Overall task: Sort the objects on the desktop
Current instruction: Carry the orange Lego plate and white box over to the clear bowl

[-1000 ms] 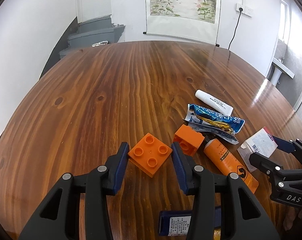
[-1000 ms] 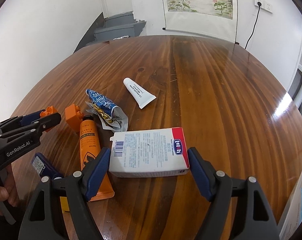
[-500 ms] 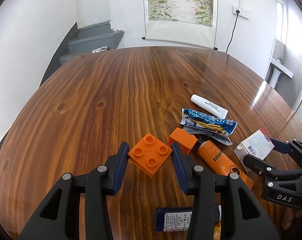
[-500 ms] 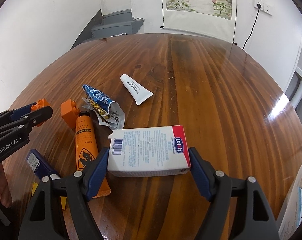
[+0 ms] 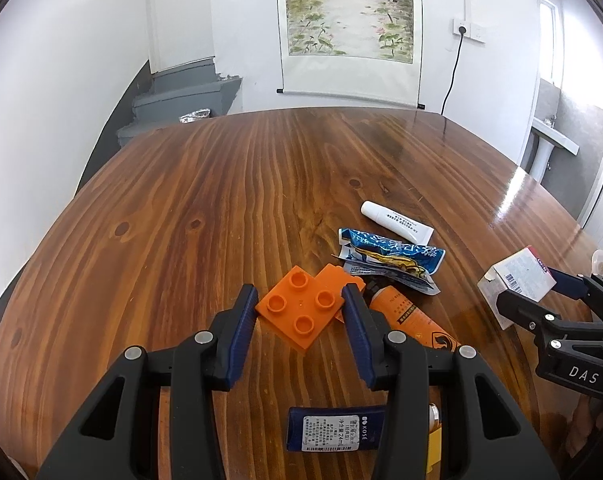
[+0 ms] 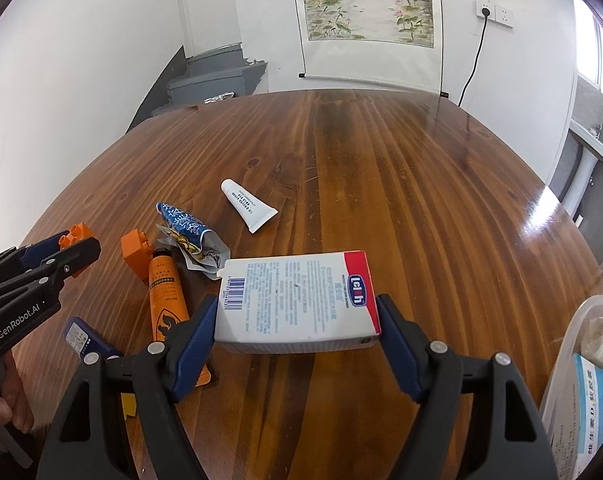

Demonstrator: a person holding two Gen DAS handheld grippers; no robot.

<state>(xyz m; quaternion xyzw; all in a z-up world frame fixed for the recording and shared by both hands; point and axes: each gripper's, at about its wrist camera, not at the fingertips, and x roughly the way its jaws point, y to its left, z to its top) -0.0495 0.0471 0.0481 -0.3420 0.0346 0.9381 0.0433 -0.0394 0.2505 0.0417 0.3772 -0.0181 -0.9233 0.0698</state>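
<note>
My left gripper (image 5: 299,312) is shut on a flat orange four-stud brick (image 5: 299,310) and holds it above the wooden table (image 5: 229,200). My right gripper (image 6: 297,316) is shut on a white box with a red end (image 6: 297,298), lifted off the table; the box also shows in the left wrist view (image 5: 515,280). On the table lie a second orange brick (image 6: 135,252), an orange tube (image 6: 167,296), a blue snack wrapper (image 6: 189,236), a white tube (image 6: 249,206) and a dark blue box (image 5: 333,428).
A clear plastic bin (image 6: 581,380) with packets inside stands at the right edge of the right wrist view. A small yellow piece (image 5: 433,448) lies by the dark blue box. The far half of the table shows bare wood.
Both grippers have risen and pulled back with their loads: the table items look farther below and the bin at the right has come more into view.
</note>
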